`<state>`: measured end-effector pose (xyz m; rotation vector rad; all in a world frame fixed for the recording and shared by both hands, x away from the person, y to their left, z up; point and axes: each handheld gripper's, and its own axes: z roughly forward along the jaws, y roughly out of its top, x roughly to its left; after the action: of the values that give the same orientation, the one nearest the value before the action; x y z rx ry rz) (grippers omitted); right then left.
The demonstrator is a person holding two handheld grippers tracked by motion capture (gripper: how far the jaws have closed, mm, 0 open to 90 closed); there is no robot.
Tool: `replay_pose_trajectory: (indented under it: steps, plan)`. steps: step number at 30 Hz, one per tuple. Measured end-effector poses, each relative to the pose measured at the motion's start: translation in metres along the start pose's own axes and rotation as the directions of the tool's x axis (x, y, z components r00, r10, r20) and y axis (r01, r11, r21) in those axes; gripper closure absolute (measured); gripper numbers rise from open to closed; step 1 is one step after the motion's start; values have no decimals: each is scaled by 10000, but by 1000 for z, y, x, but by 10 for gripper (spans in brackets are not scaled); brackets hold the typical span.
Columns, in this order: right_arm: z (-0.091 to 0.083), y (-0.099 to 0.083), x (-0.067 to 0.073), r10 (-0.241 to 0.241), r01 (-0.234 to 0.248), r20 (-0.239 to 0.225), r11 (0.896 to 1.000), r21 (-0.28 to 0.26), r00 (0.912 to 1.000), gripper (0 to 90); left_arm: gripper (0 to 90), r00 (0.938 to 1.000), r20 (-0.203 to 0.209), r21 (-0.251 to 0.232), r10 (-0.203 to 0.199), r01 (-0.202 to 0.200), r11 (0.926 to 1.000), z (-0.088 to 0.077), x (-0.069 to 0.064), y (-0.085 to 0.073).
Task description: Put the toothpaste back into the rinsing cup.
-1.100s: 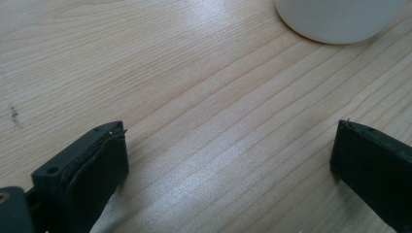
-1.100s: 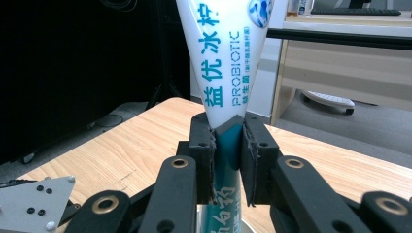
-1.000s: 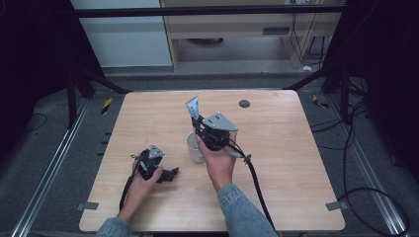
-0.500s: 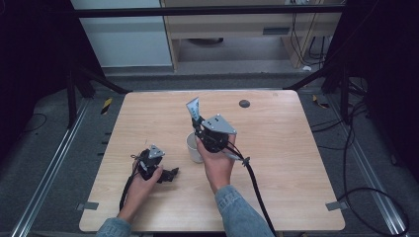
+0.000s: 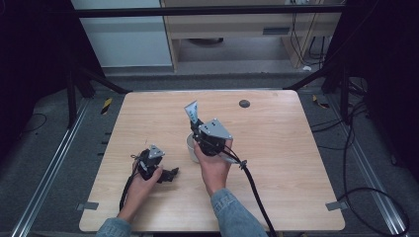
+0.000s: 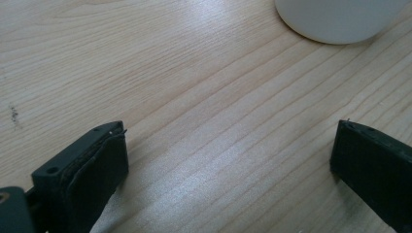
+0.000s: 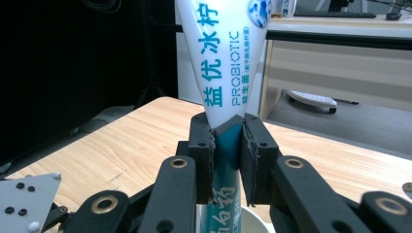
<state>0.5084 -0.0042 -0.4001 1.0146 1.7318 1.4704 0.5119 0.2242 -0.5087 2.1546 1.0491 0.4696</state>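
Pale wood with a fine straight grain makes up the tabletop (image 5: 276, 163), a broad flat slab with rounded corners lying under both grippers; its matte surface looks smooth enough that light things would slide on it.

The right gripper (image 7: 228, 145) is the bulkiest tool here, black metal links with a grey three-cornered plate on top and a thick cable trailing back. Its jaws are closed tight on a toothpaste tube (image 7: 224, 73), pinching it at the band where the white upper part meets the teal lower part. The tube stands upright in the grip, its flat crimped end fanning out above the jaws and its lower end dropping below them into a white cup (image 5: 192, 144). In my judgement the tube is light, soft and glossy: it will dent under pressure and could slip or swivel if held loosely, so the stiffer shoulder near the cap, or a hold across the flat faces as now, seems the safest place to take it.

The cup sits just beneath the right gripper, round, smooth and opaque, probably plastic or ceramic; I cannot tell which. It looks light enough to tip if the tube is dragged sideways.

The left gripper (image 5: 165, 174) rests low on the tabletop, its jaws spread wide with nothing between them but bare wood; their inner faces carry dark, slightly rough pads (image 6: 104, 170). The cup's curved wall lies ahead of it and somewhat to one side.

A small dark disc (image 5: 244, 103) lies well beyond both grippers.
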Motion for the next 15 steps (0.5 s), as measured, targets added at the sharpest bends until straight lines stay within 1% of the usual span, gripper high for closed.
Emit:
replay_pose_trajectory:
  steps: [2, 4, 9, 15]
  plan:
    - [1, -3, 0, 5, -5, 33, 10000, 2, 10000, 769, 0, 10000, -1, -2, -4, 4, 10000, 0, 0, 0]
    - [2, -5, 1, 142, -142, 31, 9999, 53, 9999, 769, 0, 10000, 8, 16, 16, -16, 10000, 0, 0, 0]
    - [3, -12, 2, 162, -163, 77, 9998, 123, 9998, 769, 0, 10000, 5, 14, -4, 4, 10000, 0, 0, 0]
    - [5, -16, 2, 226, -227, 103, 9996, 154, 9997, 769, 0, 10000, 14, 14, -19, 19, 10000, 0, 0, 0]
